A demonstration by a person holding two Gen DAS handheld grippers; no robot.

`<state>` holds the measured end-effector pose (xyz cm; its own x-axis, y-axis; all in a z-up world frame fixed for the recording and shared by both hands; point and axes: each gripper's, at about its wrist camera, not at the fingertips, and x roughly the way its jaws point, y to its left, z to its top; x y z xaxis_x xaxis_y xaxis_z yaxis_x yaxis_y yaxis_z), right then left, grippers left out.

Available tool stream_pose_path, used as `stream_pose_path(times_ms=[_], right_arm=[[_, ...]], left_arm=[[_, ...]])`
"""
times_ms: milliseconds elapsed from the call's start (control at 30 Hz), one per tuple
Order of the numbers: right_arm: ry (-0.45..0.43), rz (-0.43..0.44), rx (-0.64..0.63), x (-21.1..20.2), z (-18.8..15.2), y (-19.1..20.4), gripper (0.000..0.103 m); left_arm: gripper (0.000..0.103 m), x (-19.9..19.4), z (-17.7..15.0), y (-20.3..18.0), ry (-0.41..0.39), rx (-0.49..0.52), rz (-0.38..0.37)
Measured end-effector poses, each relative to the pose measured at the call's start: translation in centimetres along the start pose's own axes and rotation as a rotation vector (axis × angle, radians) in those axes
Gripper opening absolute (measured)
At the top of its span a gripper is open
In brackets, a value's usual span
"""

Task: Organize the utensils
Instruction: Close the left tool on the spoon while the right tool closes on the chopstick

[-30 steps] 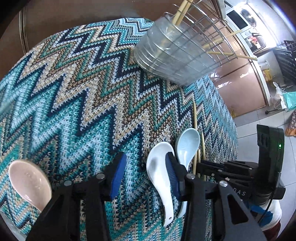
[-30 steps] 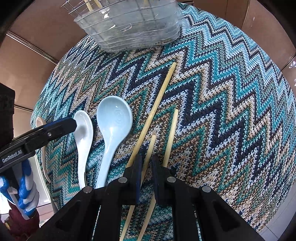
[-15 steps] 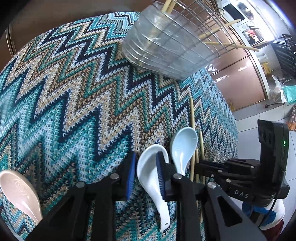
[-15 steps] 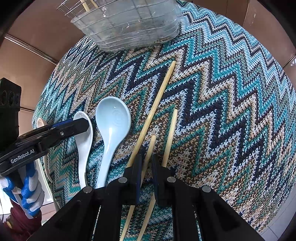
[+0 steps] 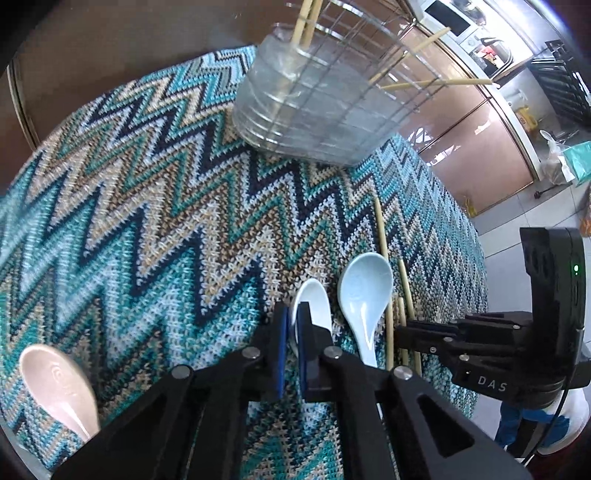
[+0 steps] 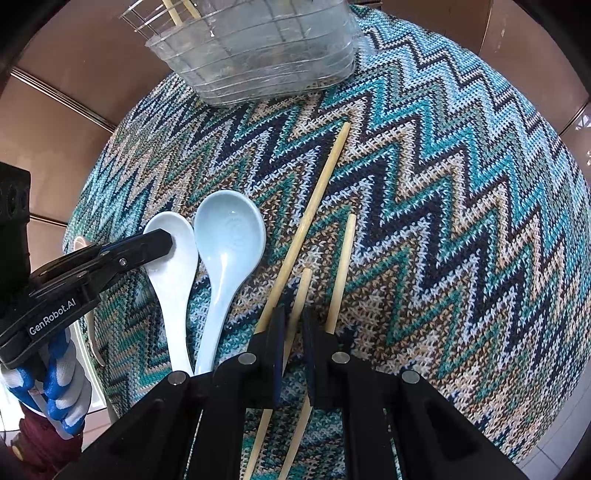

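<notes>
A white spoon (image 5: 314,302) lies bowl-up on the zigzag cloth (image 5: 147,221). My left gripper (image 5: 292,325) is shut on the left rim of its bowl. In the right wrist view the left gripper (image 6: 159,240) reaches across the white spoon (image 6: 173,266). A light blue spoon (image 5: 364,288) lies just to its right, and a pink spoon (image 5: 55,380) lies far left. My right gripper (image 6: 294,325) is shut on the middle chopstick (image 6: 303,288). A long chopstick (image 6: 317,199) and a shorter one (image 6: 343,266) flank it.
A wire basket with a clear plastic liner (image 5: 314,110) stands at the far side of the cloth, holding several chopsticks (image 5: 306,18). The cloth's edge drops to a tiled floor (image 5: 517,229) on the right. A gloved hand (image 6: 62,387) holds the left gripper.
My left gripper has shifted onto the white spoon and its jaws have closed on the bowl's rim. The right gripper has stayed still on its chopstick.
</notes>
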<state>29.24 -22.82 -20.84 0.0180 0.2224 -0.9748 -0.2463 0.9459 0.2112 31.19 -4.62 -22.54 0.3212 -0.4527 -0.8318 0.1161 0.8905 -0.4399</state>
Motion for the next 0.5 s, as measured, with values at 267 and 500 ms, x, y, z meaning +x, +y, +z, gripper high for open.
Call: stream_pose_path(times_ms=[267, 500], right_arm=[[-0.103, 0.029, -0.013, -3.4, -3.3, 0.9, 0.007], [-0.236, 0.065, -0.028, -7.1, -6.8, 1.5, 0.006]], left_arm=[[0.004, -4.3, -1.4, -0.3, -0.125, 0.051, 0.032], [0.004, -8.8, -3.5, -1.3, -0.242, 0.089, 0.073]])
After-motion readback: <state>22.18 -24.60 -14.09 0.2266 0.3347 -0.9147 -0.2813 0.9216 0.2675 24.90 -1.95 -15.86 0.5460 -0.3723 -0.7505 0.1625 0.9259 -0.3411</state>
